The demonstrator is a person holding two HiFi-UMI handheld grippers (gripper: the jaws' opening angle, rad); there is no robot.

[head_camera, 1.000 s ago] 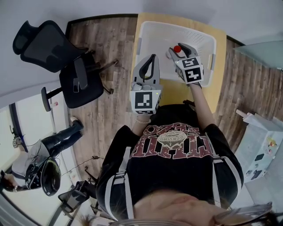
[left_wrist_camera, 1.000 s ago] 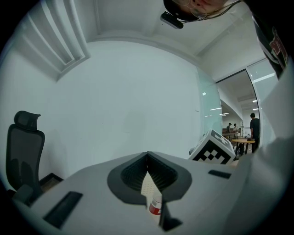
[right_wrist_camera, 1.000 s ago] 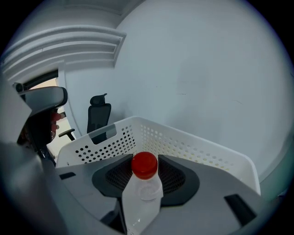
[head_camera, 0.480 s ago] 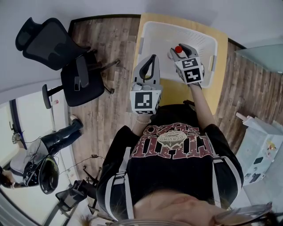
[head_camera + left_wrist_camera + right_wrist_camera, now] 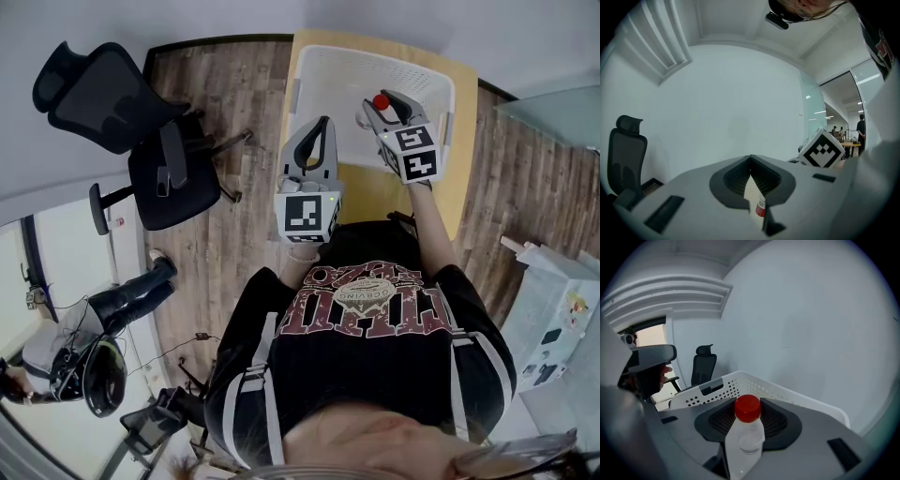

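My right gripper [image 5: 384,111] is shut on a clear plastic bottle [image 5: 380,101] with a red cap, held up over the near right part of a white perforated basket [image 5: 375,54]. In the right gripper view the bottle [image 5: 746,437] stands upright between the dark pads, and the basket's rim [image 5: 736,383] shows behind it. My left gripper [image 5: 324,122] hangs shut and holds nothing, over the basket's near left corner. In the left gripper view its jaws [image 5: 750,159] meet at the tips. The right gripper's marker cube [image 5: 821,150] shows to the right there.
The basket stands on a small yellow table [image 5: 375,192] against a white wall. A black office chair [image 5: 141,131] stands left of the table on a wooden floor. A seated person [image 5: 56,356] is at the lower left, and a white cabinet [image 5: 553,309] at the right.
The right gripper has drifted a little to the right and upward with the bottle, so the basket sits lower in its view. The left gripper has not moved.
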